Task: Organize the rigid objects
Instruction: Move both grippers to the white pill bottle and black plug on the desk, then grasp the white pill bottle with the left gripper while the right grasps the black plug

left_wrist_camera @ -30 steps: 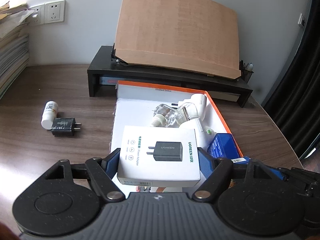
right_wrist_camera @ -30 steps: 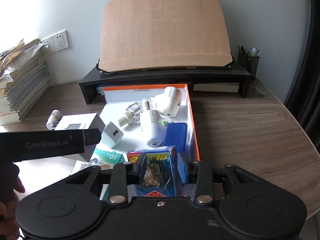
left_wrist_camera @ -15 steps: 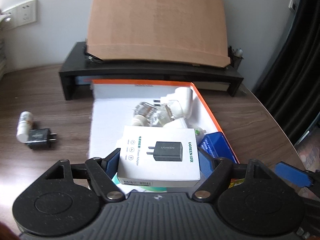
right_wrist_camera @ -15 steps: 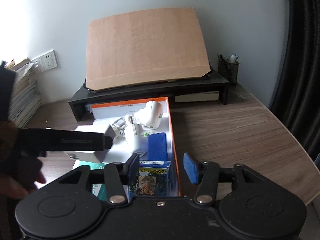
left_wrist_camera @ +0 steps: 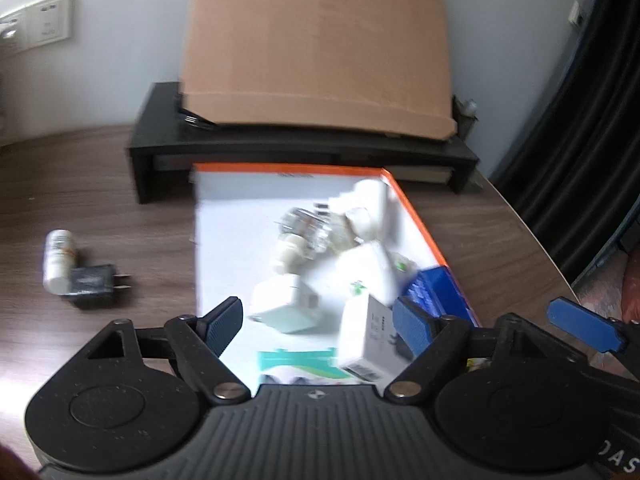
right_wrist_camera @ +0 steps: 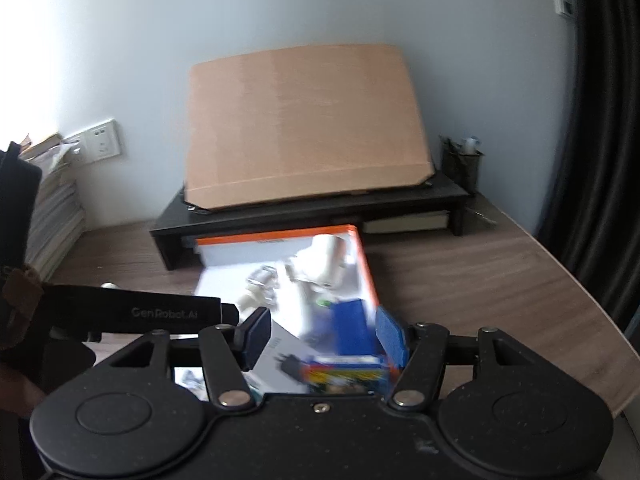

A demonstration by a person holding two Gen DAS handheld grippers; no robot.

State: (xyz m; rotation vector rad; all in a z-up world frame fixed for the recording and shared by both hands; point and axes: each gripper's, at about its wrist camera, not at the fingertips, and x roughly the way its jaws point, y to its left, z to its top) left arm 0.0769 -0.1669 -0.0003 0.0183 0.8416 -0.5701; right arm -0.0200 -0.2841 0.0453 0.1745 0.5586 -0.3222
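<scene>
1. Left wrist view: my left gripper (left_wrist_camera: 318, 320) jaws have just been opening. The adapter box (left_wrist_camera: 370, 334) is released and lies tilted in the orange tray (left_wrist_camera: 420, 220).
2. Right wrist view: my right gripper (right_wrist_camera: 320, 334) has just been opening too, clear of the card pack (right_wrist_camera: 346, 372) in the tray.
3. I judge the drop-off step is done. Next: the black charger (left_wrist_camera: 92, 286) and bottle (left_wrist_camera: 58, 260) on the desk (left_wrist_camera: 100, 208).

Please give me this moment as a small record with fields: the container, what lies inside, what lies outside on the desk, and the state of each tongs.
container: orange-edged box, open, on the wooden desk
inside: white charger box, white adapter, blue box, card deck, white plugs
outside: small white bottle beside black charger, left of the box
left tongs: have just opened, charger box between them, tilted, not gripped
right tongs: have just opened, above the card deck
</scene>
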